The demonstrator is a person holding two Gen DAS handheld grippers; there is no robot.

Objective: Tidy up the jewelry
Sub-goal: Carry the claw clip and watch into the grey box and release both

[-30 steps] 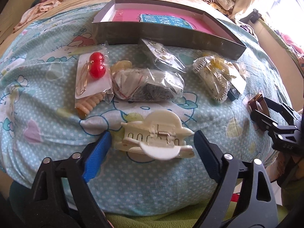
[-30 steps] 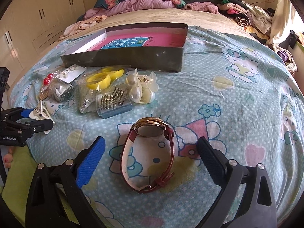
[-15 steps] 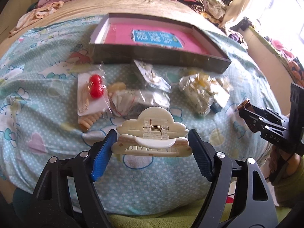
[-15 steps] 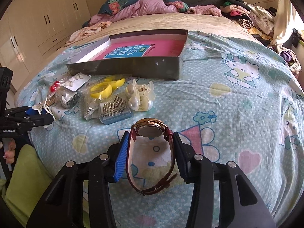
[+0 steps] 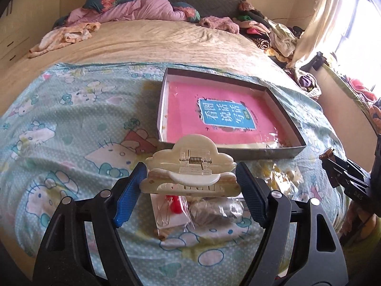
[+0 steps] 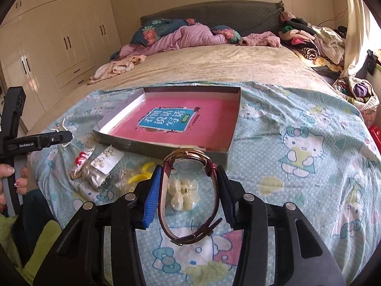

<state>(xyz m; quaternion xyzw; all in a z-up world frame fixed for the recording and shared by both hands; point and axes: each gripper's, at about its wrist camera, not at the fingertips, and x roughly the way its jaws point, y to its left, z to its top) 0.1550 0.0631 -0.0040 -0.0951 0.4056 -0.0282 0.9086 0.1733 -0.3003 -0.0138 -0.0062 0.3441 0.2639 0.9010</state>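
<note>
the right claw (image 6: 189,190) grips a red-strapped watch (image 6: 188,164), lifted above the bed (image 6: 297,128). behind it lies a shallow box (image 6: 166,146) with a pink book (image 6: 190,121)

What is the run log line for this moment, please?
left gripper: shut on hair claw | right gripper: shut on watch | both held above bedsheet | box: no jewelry inside

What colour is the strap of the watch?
Dark red strap, on the watch; clearest in the right wrist view.

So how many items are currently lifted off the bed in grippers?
2. The cream hair claw is in the left gripper; the wristwatch is in the right gripper. Both are near the box.
</note>
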